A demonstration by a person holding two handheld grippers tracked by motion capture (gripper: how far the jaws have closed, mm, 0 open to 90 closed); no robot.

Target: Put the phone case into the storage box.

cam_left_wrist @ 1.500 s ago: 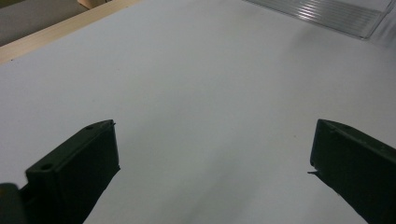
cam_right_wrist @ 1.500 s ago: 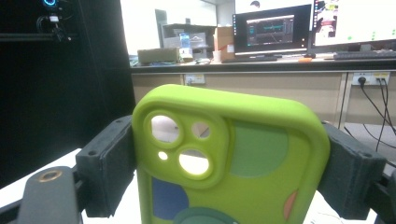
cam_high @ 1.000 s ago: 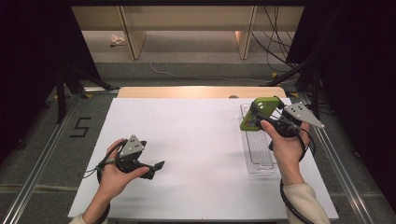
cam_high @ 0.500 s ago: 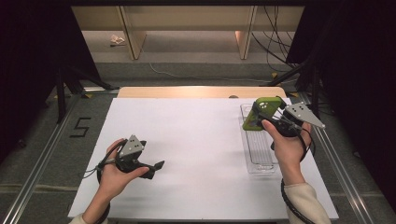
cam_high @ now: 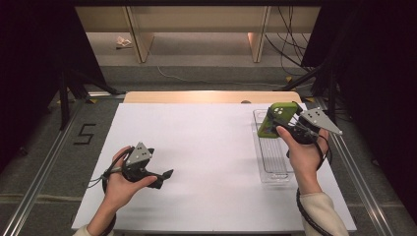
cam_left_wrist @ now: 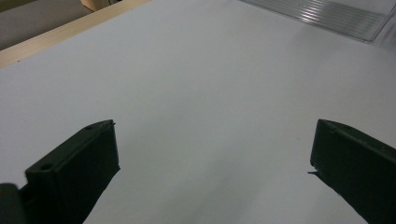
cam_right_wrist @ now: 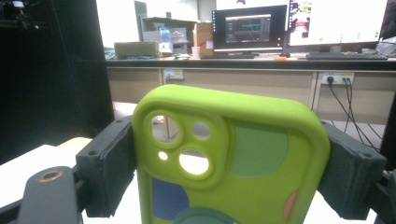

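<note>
Here, the right gripper (cam_high: 281, 123) pinches a green phone case (cam_right_wrist: 229, 158) above a clear tray (cam_high: 272, 162); the left gripper (cam_high: 164, 178) rests spread wide on the white table (cam_high: 206, 147).

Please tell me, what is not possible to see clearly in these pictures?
- Phone case: its lower part is cut off by the bottom edge of the right gripper view; in the high view the right gripper covers part of it.
- Tray: whether it holds anything; its clear plastic glares, and the left gripper view cuts it off.

Left tongs (cam_high: 164, 177) low, jaws spread wide; right tongs (cam_high: 273, 119) raised, jaws clamped.
</note>
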